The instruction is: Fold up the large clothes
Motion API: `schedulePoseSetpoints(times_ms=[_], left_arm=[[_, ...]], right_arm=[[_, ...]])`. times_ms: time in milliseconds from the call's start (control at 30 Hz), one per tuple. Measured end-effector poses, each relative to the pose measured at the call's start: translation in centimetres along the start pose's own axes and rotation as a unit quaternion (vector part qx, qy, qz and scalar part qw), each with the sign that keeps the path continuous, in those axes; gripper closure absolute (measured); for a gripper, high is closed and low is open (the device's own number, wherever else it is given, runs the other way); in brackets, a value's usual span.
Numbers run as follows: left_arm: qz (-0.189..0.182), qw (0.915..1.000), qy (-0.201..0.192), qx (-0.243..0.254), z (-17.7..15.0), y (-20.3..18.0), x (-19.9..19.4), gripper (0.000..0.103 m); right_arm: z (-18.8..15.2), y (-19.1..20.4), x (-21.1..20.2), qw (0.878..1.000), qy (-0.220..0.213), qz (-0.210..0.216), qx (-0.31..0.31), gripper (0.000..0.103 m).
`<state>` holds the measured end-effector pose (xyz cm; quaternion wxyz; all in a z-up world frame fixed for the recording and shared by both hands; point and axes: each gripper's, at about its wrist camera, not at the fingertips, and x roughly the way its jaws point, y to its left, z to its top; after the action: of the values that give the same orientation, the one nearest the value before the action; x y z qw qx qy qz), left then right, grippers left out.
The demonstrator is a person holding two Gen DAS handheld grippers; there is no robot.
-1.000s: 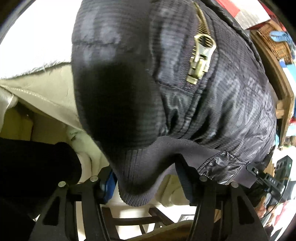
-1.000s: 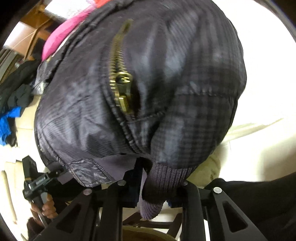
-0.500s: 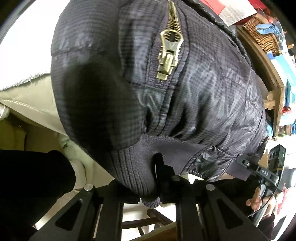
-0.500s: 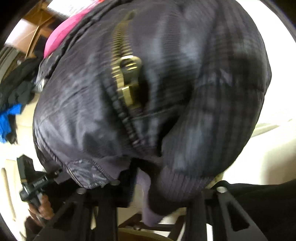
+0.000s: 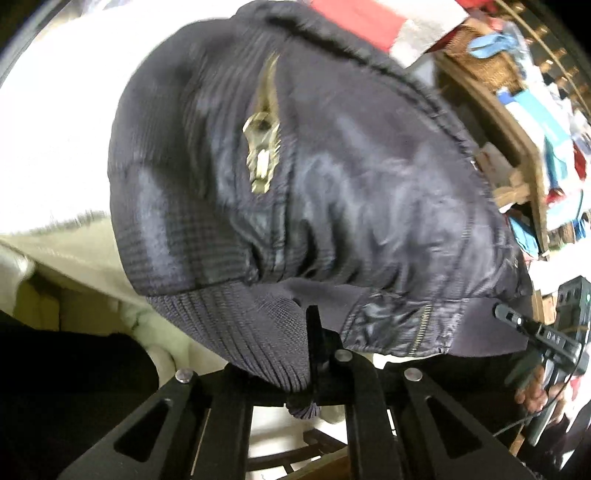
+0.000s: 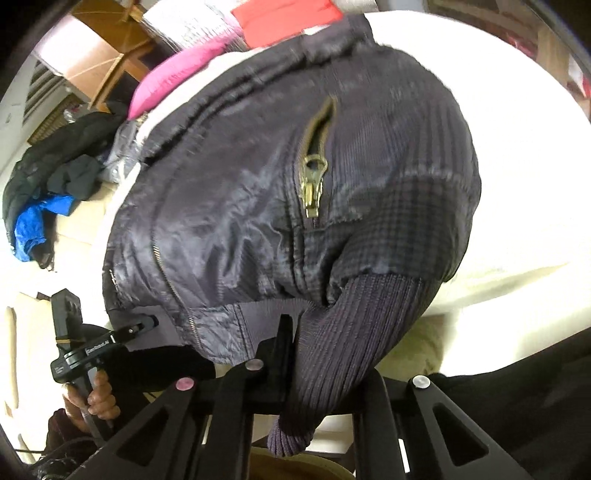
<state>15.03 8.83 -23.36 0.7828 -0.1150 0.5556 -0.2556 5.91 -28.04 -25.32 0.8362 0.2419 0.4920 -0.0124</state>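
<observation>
A dark navy padded jacket (image 5: 351, 206) with a brass zipper pull (image 5: 260, 162) and ribbed knit hem fills both views; it also shows in the right wrist view (image 6: 236, 206) with its zipper pull (image 6: 312, 188). My left gripper (image 5: 295, 354) is shut on the ribbed hem (image 5: 251, 325) at one corner. My right gripper (image 6: 314, 354) is shut on the ribbed hem (image 6: 351, 325) at the other corner. Each gripper appears in the other's view, clamped on the hem's far end: the right one in the left wrist view (image 5: 535, 332), the left one in the right wrist view (image 6: 122, 332). The jacket lies over a white bed (image 6: 517, 155).
A wooden shelf with clutter (image 5: 517, 122) stands behind at the right of the left view. A pink cloth (image 6: 173, 77), a red item (image 6: 284, 14) and a pile of dark and blue clothes (image 6: 44, 199) lie beyond the jacket. A beige cover (image 5: 66, 254) hangs at the bed's edge.
Both grippers closed on the hem and have pulled back, drawing the jacket toward me. More of the jacket and room now shows; the zipper pull sits farther off.
</observation>
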Motion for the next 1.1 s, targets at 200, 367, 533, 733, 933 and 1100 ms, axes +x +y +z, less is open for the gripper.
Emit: schedulePoseSetpoints(times_ms=[200,367,533,733,933,1100], left_arm=[[-0.029,0.9977,-0.048,0.039,1.3,-2.2,-4.9,0.095],[-0.047,0.9923,-0.097,0.061,2.9,-3.0,-8.2,0.095],[-0.057,0.9882,-0.125,0.066,4.7,-3.1,-10.5,0.095],[-0.06,0.9853,-0.143,0.071,6.8,-3.4,-12.0,0.095],[-0.058,0.98,-0.169,0.088,9.3,-4.4,-13.2,0.095],[-0.052,0.9744,-0.192,0.104,12.5,-5.5,-13.8,0.095]], right_arm=[[1.7,1.5,-5.5,0.998,-0.061,0.023,-0.026,0.093],[3.3,3.7,-8.6,0.991,-0.12,0.034,-0.048,0.093],[5.2,5.1,-9.9,0.983,-0.168,0.044,-0.054,0.093],[6.9,5.1,-12.5,0.975,-0.21,0.053,-0.054,0.093],[9.4,5.4,-14.0,0.967,-0.244,0.056,-0.056,0.093],[12.0,5.9,-14.3,0.961,-0.266,0.051,-0.062,0.093]])
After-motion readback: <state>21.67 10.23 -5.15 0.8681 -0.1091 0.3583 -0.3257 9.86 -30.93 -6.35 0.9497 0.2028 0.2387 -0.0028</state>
